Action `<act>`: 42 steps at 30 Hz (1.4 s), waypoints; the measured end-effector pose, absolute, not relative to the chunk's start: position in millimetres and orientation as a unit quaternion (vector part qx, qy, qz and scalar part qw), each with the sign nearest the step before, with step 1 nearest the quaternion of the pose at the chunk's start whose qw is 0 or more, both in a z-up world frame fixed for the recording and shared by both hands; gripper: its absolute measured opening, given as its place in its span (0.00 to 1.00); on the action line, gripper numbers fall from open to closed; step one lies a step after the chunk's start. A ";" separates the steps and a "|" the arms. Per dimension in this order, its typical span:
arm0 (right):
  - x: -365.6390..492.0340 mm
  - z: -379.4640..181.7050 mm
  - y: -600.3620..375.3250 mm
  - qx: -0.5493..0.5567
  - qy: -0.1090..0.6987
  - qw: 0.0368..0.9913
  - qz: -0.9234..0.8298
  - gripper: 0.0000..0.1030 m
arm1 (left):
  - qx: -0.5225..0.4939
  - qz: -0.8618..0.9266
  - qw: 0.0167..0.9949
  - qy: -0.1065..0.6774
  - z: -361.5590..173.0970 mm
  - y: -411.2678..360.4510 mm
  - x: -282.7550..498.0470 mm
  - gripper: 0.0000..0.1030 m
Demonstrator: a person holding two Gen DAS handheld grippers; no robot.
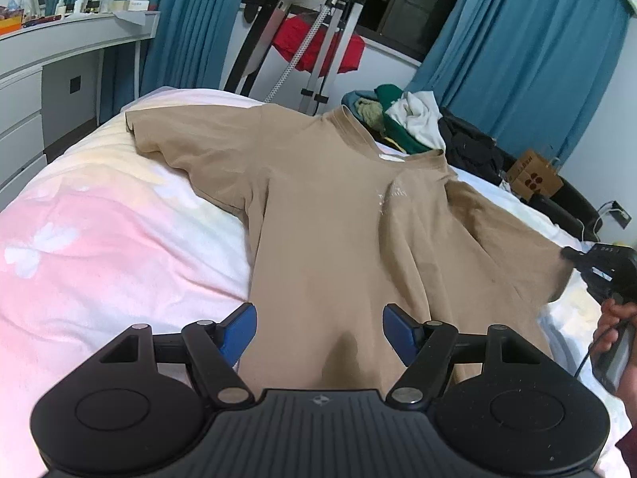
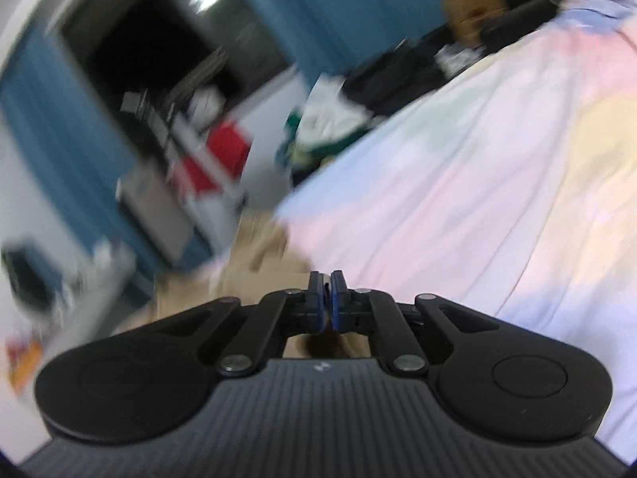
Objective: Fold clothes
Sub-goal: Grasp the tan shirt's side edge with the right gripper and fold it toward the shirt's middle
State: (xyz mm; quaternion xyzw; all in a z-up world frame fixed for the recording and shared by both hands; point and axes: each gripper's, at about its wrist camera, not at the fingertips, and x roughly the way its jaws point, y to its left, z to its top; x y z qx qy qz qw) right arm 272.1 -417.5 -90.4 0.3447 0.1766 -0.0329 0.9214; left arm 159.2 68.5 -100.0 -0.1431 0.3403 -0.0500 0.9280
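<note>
A tan T-shirt (image 1: pixel 330 215) lies face up on the pastel blanket (image 1: pixel 99 247), collar toward the far end and both sleeves spread out. My left gripper (image 1: pixel 320 334) hovers over the shirt's lower body, open, with its blue pads (image 1: pixel 239 334) wide apart and only cloth below them. At the right edge of the left wrist view, my right gripper (image 1: pixel 567 255) pinches the hem of the shirt's right sleeve, with a hand (image 1: pixel 613 318) behind it. The right wrist view is motion-blurred. There my right gripper (image 2: pixel 328 298) is shut, with tan cloth (image 2: pixel 262 271) just beyond its tips.
A pile of green, white and black clothes (image 1: pixel 406 119) lies at the far end of the bed. A cardboard box (image 1: pixel 533 175) sits to the right of it. Beyond the bed stand a rack with red cloth (image 1: pixel 318 47), blue curtains (image 1: pixel 517 59) and a white desk with drawers (image 1: pixel 24 99).
</note>
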 end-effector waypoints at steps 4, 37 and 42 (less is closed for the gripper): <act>284.9 -99.1 -449.3 0.372 0.141 0.912 -0.094 0.05 | -0.137 -0.047 0.929 0.342 -101.4 67.5 161.9 0.69; 312.6 -163.4 -400.3 0.509 0.235 0.826 -0.056 0.24 | -0.127 -0.026 0.929 0.347 -95.9 72.8 145.9 0.69; 308.5 -140.9 -425.5 0.442 0.176 0.874 -0.097 0.13 | -0.127 -0.032 0.924 0.359 -99.6 69.8 152.7 0.69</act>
